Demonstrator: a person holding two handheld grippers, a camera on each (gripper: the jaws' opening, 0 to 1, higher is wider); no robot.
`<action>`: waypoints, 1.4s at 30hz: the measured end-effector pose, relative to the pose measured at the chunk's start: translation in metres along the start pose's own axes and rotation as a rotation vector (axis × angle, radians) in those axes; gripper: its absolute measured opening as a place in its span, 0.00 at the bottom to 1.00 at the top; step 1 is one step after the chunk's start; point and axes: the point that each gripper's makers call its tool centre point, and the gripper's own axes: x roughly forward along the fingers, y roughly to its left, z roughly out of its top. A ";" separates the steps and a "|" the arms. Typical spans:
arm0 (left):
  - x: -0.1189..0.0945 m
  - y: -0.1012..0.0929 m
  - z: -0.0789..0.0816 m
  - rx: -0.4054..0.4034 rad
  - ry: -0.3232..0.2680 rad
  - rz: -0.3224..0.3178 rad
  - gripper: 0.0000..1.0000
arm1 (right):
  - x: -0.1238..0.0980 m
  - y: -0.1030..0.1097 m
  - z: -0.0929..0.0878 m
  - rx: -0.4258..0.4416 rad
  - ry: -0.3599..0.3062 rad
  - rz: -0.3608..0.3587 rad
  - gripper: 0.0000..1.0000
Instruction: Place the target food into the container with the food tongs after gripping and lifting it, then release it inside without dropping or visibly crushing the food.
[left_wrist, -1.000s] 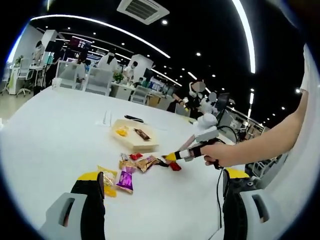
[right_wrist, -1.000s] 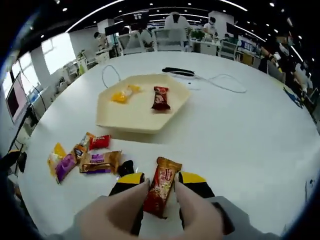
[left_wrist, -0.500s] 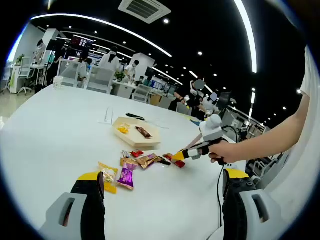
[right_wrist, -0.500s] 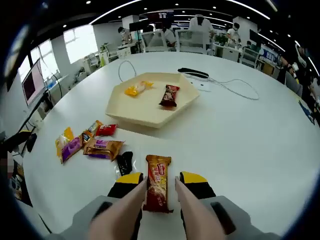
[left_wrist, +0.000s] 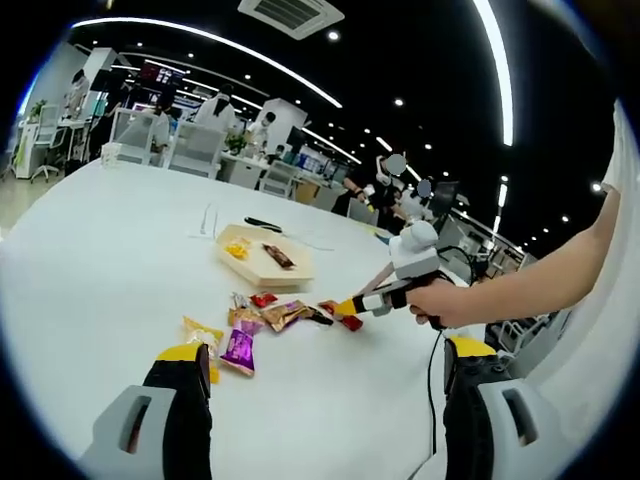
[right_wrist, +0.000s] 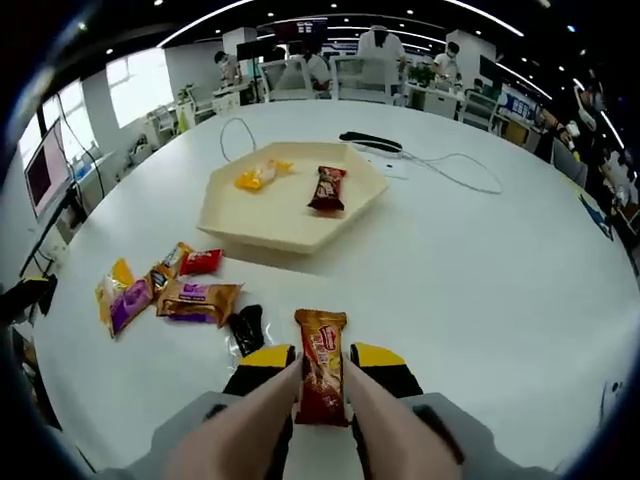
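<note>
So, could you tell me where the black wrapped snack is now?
In the right gripper view, the black snack lies on the table, between the orange-brown packet and the right gripper.

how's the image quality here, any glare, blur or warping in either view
Left gripper view: strong fisheye bending, the ceiling light strips curve into arcs and blow out white against a dark ceiling; the far snack tray is small but sharp. Right gripper view: evenly lit, the white table is bright without hard shadows; the brown snack bar between the right tool tips is crisp, and the edges are warped.

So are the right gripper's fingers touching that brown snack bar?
Touching. The right gripper view shows both fingers pressed against the sides of the brown snack bar.
</note>
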 end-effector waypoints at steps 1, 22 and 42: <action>0.000 0.000 0.000 -0.001 -0.003 0.001 0.97 | 0.000 0.000 0.000 0.002 0.003 0.003 0.20; -0.002 0.010 -0.002 -0.009 0.002 0.016 0.97 | -0.013 0.001 0.015 0.012 -0.034 0.062 0.20; 0.001 0.004 0.008 0.020 -0.009 -0.012 0.97 | -0.024 0.017 0.046 0.250 -0.070 0.212 0.20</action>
